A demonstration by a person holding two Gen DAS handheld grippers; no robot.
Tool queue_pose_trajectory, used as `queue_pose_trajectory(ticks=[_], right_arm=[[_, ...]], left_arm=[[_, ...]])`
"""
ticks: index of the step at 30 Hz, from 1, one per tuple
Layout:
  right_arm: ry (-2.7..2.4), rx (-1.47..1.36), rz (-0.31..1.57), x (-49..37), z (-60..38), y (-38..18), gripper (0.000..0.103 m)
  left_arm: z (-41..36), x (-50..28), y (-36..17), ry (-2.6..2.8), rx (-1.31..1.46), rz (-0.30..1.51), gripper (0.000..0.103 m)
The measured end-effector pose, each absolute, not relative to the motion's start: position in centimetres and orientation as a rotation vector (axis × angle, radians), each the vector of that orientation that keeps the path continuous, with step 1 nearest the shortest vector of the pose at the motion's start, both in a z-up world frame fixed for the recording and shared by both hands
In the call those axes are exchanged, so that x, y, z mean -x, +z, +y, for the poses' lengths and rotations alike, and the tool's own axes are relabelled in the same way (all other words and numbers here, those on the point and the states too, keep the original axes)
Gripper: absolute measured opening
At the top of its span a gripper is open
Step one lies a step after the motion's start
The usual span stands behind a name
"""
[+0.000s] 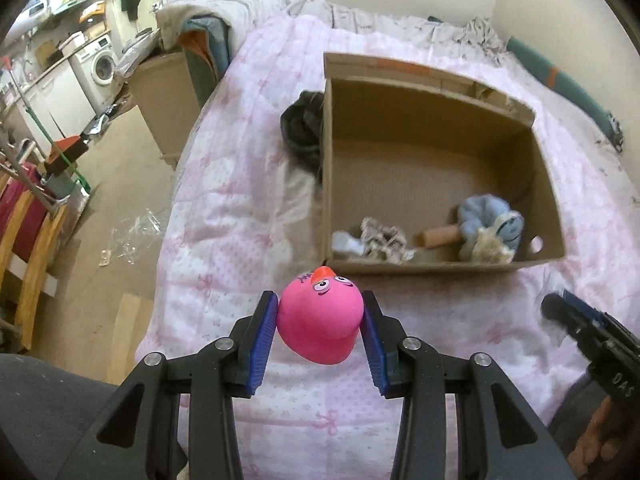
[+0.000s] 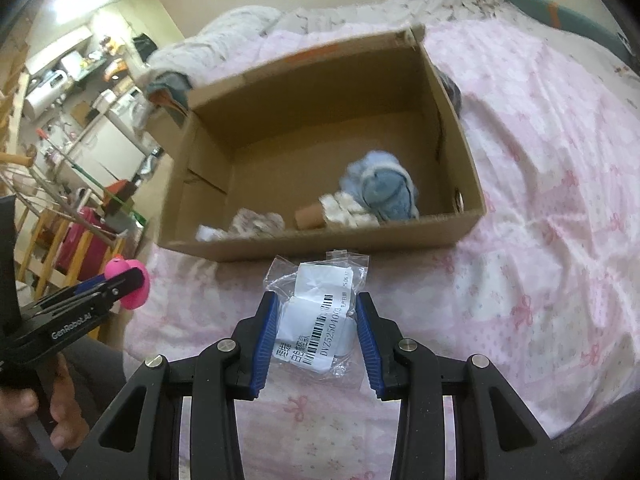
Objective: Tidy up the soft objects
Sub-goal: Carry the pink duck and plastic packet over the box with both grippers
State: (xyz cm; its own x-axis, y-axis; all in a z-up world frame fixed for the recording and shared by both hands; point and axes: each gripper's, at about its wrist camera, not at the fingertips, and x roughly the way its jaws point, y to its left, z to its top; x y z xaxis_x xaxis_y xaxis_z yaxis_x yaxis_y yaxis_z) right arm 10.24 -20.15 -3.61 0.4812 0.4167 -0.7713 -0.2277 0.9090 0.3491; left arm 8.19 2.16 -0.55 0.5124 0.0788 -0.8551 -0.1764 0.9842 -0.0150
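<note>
Cardboard box [image 1: 440, 128] on the bed: a blue plush toy [image 1: 490, 232] and patterned cloth [image 1: 384, 240] already lie inside. A pink duck [image 1: 320, 316] is clamped by the left gripper [image 1: 320, 336] just short of the box's near wall. A plastic packet [image 2: 316, 320] is pinched in the right gripper [image 2: 316, 340], also before that wall. Both remain to be dropped in.

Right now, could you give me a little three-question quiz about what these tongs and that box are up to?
1. True or false: the left tongs grip a pink rubber duck with an orange beak.
2. What do the right tongs hold: (a) a sock, (b) a clear plastic bag with a white barcode label, (c) nothing?
3. Is the open brown cardboard box on the pink quilt empty?

Key: 1 true. 2 b. 3 no, a fluffy blue soft toy and other soft things lie inside.
</note>
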Motion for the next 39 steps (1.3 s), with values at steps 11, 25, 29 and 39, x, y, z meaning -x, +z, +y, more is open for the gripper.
queue_pose_trajectory(ticks=[11,25,29,39], right_arm=[[0.493,-0.293,0.763,-13.7,-22.1,2.1,0.041],[0.429,-0.351,0.855,-18.6,-23.2,-2.1,0.041],[0.443,-0.268,0.873,-18.7,-21.5,-2.8,0.041],[0.468,-0.194,0.948,-18.8,-19.5,-5.0,0.041]], left_arm=[[1.7,-12.6,5.1,0.107,0.081,0.886,0.038],[0.7,-17.7,0.0,0.061,0.1,0.94,0.038],[-0.2,-17.9,-1.4,0.04,0.073,0.955,0.038],[-1.0,-18.0,-2.8,0.026,0.026,0.962,0.038]])
